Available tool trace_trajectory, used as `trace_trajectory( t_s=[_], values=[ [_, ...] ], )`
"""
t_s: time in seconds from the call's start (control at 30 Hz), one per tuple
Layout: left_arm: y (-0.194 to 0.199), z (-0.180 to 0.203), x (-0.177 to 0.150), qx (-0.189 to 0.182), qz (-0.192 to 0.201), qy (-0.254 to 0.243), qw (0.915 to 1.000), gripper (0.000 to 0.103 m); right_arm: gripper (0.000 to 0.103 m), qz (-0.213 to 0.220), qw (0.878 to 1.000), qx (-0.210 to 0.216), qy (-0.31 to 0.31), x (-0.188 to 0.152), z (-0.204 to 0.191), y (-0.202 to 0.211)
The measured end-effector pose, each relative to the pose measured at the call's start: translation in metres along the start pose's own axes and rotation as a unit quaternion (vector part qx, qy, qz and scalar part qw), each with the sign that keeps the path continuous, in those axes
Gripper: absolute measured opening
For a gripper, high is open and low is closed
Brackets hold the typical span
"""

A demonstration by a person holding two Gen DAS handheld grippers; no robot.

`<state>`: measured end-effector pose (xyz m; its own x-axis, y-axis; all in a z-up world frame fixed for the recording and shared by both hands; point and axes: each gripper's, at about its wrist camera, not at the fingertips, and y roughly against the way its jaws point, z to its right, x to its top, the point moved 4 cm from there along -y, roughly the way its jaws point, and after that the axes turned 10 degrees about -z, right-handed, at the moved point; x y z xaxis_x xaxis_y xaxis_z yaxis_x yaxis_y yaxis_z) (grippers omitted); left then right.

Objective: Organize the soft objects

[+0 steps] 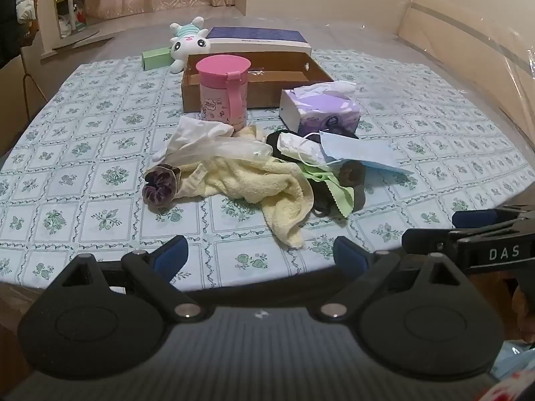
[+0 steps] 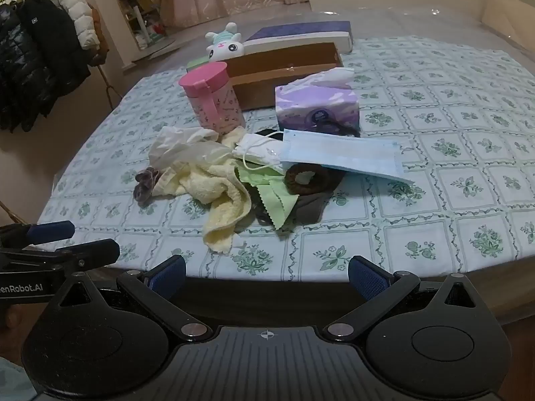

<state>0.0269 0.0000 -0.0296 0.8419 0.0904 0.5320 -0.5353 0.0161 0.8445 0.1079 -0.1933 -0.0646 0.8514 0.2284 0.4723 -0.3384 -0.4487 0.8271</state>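
Near table edge, left tool (image 1: 259,255) wide open, empty, right tool (image 2: 267,272) likewise

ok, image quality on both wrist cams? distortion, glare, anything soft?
Left wrist view: strong fisheye bending of the tablecloth edges, dark corners, glare on the plastic sheet at right. Right wrist view: same barrel bend, dim warm light, the pile sharp, coats at the far left dark and soft.

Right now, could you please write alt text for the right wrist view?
A heap of soft items, yellow towel, blue face mask and brown scrunchie, lies on a floral tablecloth before an open cardboard box. The right hand-held gripper is open and empty.
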Motion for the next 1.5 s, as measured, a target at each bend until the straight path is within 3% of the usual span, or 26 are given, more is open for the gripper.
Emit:
trace_trajectory(
  t_s=[1.5],
  values=[
    [0.0067,-0.0033,0.0067,0.004,0.008,0.000,1.0000,0.093,0.103,0.011,1.000,-0.005,0.006,0.0057,-0.0032,0.0067]
  ],
)
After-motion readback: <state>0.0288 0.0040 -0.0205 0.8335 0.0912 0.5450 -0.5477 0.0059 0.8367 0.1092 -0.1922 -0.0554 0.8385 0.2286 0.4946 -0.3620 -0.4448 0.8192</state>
